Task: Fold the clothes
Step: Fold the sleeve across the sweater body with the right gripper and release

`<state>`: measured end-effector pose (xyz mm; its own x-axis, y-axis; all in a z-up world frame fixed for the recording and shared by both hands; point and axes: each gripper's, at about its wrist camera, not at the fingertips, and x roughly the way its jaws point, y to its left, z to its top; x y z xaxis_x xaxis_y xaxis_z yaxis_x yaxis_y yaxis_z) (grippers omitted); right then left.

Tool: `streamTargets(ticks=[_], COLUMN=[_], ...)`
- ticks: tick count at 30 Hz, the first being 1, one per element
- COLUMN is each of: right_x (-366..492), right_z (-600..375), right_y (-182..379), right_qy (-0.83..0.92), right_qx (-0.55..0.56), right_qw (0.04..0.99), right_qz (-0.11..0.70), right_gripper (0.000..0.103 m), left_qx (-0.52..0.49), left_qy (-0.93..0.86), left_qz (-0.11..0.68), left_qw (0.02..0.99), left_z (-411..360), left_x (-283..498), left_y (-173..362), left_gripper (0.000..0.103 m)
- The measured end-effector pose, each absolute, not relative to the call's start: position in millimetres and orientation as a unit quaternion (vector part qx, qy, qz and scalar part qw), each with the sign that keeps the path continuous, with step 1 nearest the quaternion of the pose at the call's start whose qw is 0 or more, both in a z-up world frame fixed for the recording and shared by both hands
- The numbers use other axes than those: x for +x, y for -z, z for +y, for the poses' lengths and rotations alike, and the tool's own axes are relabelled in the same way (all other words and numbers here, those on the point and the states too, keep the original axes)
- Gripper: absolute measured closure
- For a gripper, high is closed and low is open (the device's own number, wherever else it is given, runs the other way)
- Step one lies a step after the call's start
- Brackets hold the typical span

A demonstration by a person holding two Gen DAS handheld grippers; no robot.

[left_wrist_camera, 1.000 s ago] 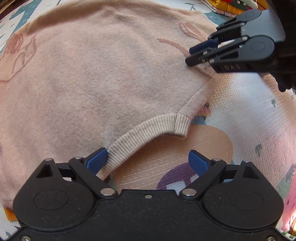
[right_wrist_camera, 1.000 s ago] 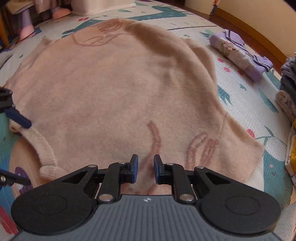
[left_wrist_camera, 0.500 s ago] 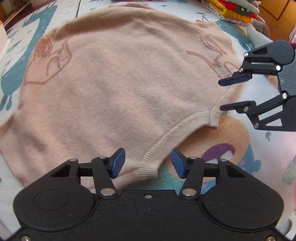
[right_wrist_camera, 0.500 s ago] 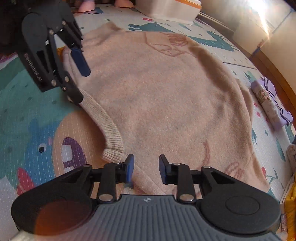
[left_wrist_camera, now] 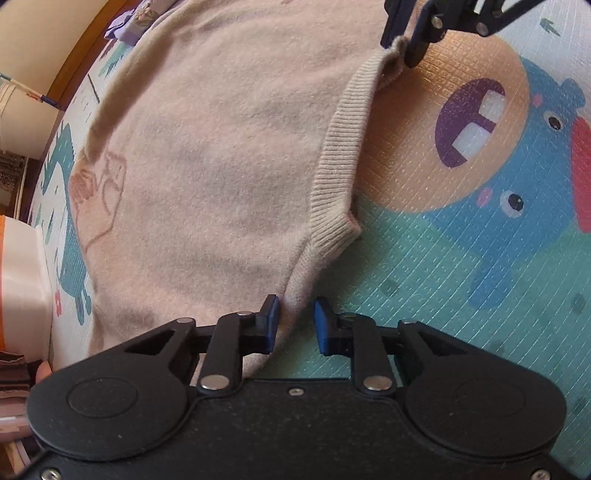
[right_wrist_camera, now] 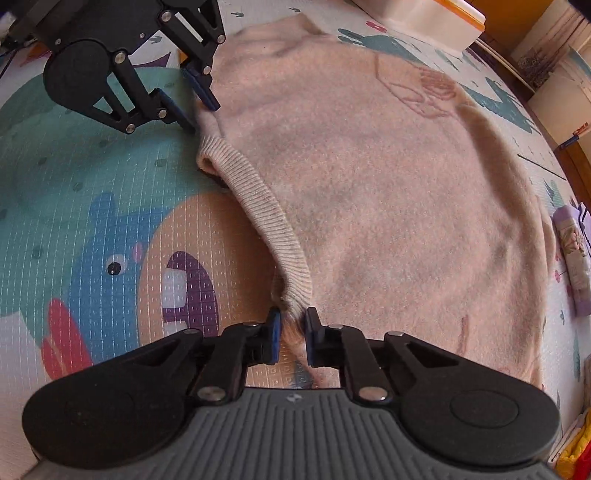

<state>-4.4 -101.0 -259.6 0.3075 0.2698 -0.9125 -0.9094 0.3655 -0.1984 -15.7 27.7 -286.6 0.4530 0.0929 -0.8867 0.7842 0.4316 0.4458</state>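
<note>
A pink sweater (right_wrist_camera: pixel 369 206) lies flat on the play mat (right_wrist_camera: pixel 92 206); its ribbed collar (right_wrist_camera: pixel 266 218) faces both grippers; left gripper (left_wrist_camera: pixel 295 325) part-open astride one shoulder edge; right gripper (right_wrist_camera: pixel 291 338) nearly clamped on the other; next, probably clench both, lift, fold.

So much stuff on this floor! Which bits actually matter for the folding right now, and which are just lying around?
In use:
pink sweater
ribbed collar
left gripper
right gripper

Lying about:
play mat
rolled purple cloth
white box with an orange edge
</note>
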Motion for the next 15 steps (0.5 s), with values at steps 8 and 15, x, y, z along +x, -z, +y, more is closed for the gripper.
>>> streamTargets(ticks=[8,15], right_x=[-24,-18], right_z=[-101,-103], right_y=[258,229], right_qy=[-0.439,-0.489], right_qx=[-0.394,-0.346], right_qw=[0.669,0.630], right_qz=[0.453,0.494], right_gripper=[0.088,0.070], left_qx=[0.474,0.383], left_qy=[0.288,0.348], left_qz=[0.500,0.574], left_qw=[0.665,0.634], left_z=[24,32], left_x=[-27,-7], left_y=[277,246], left_gripper=[0.103,0.044])
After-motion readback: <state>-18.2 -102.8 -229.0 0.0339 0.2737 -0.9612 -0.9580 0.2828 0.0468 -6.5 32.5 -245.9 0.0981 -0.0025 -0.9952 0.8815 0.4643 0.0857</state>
